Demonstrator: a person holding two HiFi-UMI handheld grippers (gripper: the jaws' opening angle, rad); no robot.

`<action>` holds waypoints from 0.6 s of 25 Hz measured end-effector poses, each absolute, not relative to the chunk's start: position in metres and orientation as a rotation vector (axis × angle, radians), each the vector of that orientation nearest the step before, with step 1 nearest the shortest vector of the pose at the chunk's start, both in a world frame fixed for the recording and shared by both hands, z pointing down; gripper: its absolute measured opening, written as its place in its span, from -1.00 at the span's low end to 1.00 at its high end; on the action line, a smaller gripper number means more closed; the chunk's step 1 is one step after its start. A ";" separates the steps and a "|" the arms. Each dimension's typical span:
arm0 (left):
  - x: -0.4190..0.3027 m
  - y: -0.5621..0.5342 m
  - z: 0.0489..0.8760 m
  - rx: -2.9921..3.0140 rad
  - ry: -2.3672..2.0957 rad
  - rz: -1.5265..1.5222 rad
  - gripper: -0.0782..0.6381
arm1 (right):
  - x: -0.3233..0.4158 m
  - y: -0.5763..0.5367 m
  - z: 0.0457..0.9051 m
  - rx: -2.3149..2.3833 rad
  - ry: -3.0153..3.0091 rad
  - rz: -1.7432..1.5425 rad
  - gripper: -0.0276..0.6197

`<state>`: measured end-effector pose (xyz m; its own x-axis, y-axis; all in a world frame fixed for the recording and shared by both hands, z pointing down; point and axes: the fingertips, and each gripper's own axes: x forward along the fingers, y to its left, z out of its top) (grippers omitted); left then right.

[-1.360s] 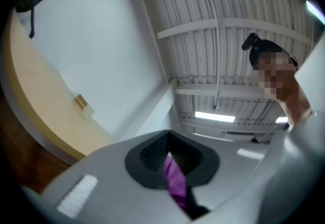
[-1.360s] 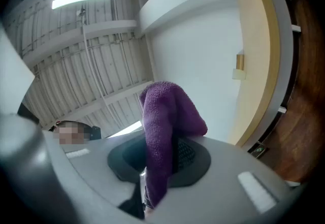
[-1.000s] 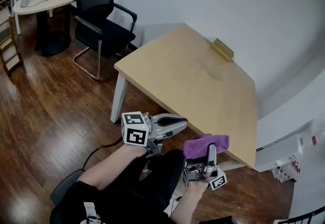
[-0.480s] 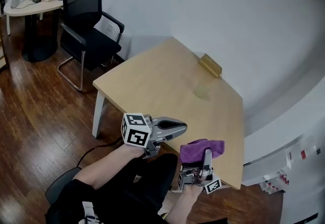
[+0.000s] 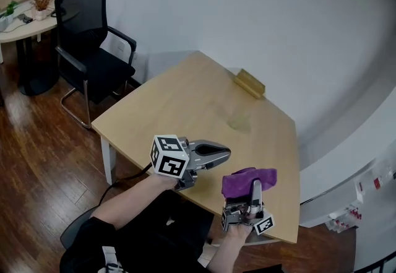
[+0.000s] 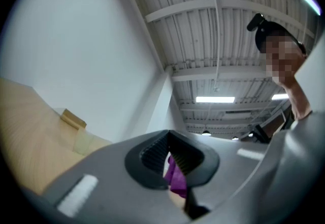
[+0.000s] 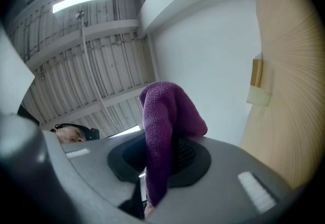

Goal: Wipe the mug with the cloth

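Observation:
A pale translucent mug [image 5: 240, 121] stands on the light wooden table [image 5: 179, 111], close to a small wooden block [image 5: 249, 83]; the mug [image 6: 84, 141] is also in the left gripper view and, as a faint shape [image 7: 259, 97], in the right gripper view. My right gripper [image 5: 255, 186] is shut on a purple cloth [image 5: 247, 179] over the table's near edge. The cloth [image 7: 165, 116] bulges out above the jaws of the right gripper [image 7: 165, 159]. My left gripper [image 5: 226, 154] is shut and holds nothing, beside the cloth. Past the left gripper [image 6: 170, 159], a strip of cloth [image 6: 177, 181] shows.
A black office chair [image 5: 86, 43] stands on the wood floor left of the table, with a round desk [image 5: 25, 24] behind it. A white wall runs along the table's far side, and a white cabinet [image 5: 346, 173] stands to the right.
Both grippers have moved forward from in front of the table to over its near edge. The cloth has stayed in the right gripper, and the left has stayed shut.

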<state>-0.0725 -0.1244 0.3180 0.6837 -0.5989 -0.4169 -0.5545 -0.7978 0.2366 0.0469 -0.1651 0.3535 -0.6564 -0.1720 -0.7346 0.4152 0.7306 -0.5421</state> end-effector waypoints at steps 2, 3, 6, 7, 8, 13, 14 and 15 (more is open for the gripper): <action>-0.073 -0.145 0.322 2.788 -0.957 -0.690 -0.78 | 0.044 -0.178 0.351 0.180 2.103 -0.903 -0.74; -0.074 -0.156 0.325 2.782 -0.954 -0.658 -0.78 | 0.042 -0.183 0.349 0.183 2.101 -0.902 -0.74; -0.074 -0.185 0.333 2.790 -0.952 -0.528 -0.78 | 0.038 -0.204 0.351 0.175 2.093 -0.909 -0.74; -0.074 -0.194 0.335 2.803 -0.963 -0.472 -0.78 | 0.035 -0.208 0.350 0.176 2.092 -0.911 -0.74; -0.075 -0.203 0.336 2.820 -0.982 -0.410 -0.78 | 0.033 -0.214 0.351 0.172 2.091 -0.911 -0.74; -0.098 -0.264 0.341 2.914 -1.185 0.055 -0.74 | 0.025 -0.241 0.353 0.147 2.098 -0.905 -0.74; -0.103 -0.279 0.343 2.942 -1.232 0.190 -0.66 | 0.023 -0.245 0.354 0.139 2.101 -0.905 -0.74; -0.109 -0.296 0.347 2.976 -1.279 0.352 -0.55 | 0.019 -0.246 0.352 0.140 2.103 -0.905 -0.74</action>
<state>-0.1089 -0.2957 0.3467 0.6696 -0.7272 0.1508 -0.7020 -0.6861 -0.1910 0.0191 -0.2456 0.3519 -0.6556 -0.2027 -0.7274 0.3886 0.7354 -0.5552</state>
